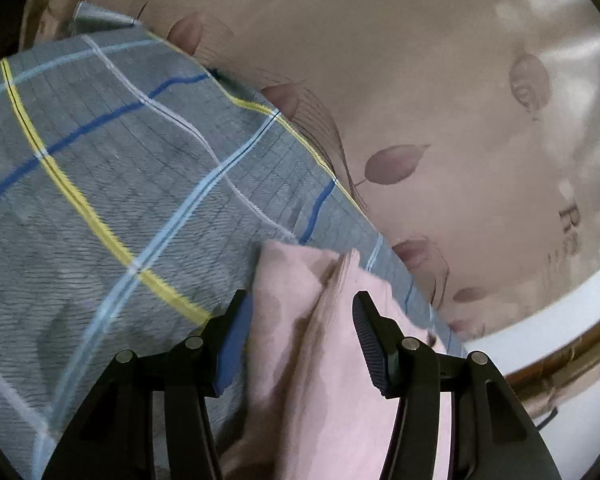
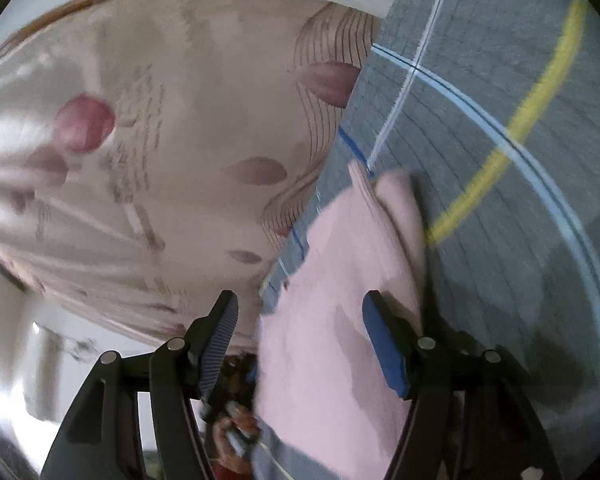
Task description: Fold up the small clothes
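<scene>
Both claws parted, pink garment between, unpinched

The left hand-held gripper tilts downward, its jaws parted with neither pad pressing on anything. The right hand-held gripper points closer to level, its jaws likewise standing apart and gripping nothing.

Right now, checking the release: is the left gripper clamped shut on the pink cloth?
No, the left gripper stands open around the pink cloth, its pads apart.
</scene>
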`<state>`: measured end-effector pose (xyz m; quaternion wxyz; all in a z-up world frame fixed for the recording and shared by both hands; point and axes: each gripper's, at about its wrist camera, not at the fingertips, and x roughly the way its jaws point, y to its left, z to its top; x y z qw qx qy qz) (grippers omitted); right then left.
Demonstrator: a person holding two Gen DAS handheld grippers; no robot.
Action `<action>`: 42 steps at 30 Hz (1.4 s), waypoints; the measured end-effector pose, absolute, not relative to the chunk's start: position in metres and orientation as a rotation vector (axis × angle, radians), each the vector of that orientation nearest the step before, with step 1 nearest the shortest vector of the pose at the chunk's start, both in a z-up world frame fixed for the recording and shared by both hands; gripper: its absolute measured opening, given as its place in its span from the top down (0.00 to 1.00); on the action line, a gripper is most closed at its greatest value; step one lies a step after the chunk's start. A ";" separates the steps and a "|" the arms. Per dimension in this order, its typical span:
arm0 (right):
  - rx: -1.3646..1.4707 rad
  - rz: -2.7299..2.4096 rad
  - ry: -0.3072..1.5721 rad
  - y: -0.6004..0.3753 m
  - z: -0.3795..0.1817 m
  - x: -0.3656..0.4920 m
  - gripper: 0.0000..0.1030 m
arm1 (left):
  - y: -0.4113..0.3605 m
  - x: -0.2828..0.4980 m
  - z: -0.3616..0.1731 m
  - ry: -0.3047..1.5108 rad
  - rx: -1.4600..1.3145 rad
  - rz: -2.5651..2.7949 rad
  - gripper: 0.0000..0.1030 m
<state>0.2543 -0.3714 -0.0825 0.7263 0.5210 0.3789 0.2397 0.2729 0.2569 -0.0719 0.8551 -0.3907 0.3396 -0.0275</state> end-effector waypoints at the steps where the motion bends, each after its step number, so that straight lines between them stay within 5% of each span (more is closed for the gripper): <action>1: 1.105 0.515 0.845 -0.371 -0.081 0.245 0.39 | 0.258 0.265 -0.070 0.713 -0.800 -0.077 0.48; 9: 0.683 0.346 0.824 -0.348 -0.054 0.183 0.39 | 0.237 0.215 -0.061 0.734 -0.595 -0.220 0.48; 17: 0.558 0.319 0.852 -0.332 -0.057 0.175 0.39 | 0.216 0.202 -0.079 0.809 -0.589 -0.303 0.49; 21: 0.631 0.338 0.865 -0.341 -0.060 0.170 0.39 | 0.206 0.199 -0.083 0.856 -0.541 -0.316 0.78; 31: 0.632 0.350 0.931 -0.354 -0.068 0.166 0.39 | 0.213 0.187 -0.097 0.882 -0.573 -0.327 0.84; 33: 0.591 0.366 0.954 -0.344 -0.068 0.173 0.48 | 0.209 0.186 -0.097 0.882 -0.548 -0.323 0.84; 34: 0.568 0.369 0.973 -0.339 -0.069 0.176 0.65 | 0.209 0.186 -0.097 0.882 -0.538 -0.320 0.84; 36: 0.520 0.344 1.021 -0.332 -0.074 0.182 0.81 | 0.209 0.186 -0.097 0.885 -0.529 -0.313 0.84; 42: 0.453 0.344 1.037 -0.330 -0.074 0.175 0.88 | 0.207 0.183 -0.097 0.885 -0.517 -0.301 0.84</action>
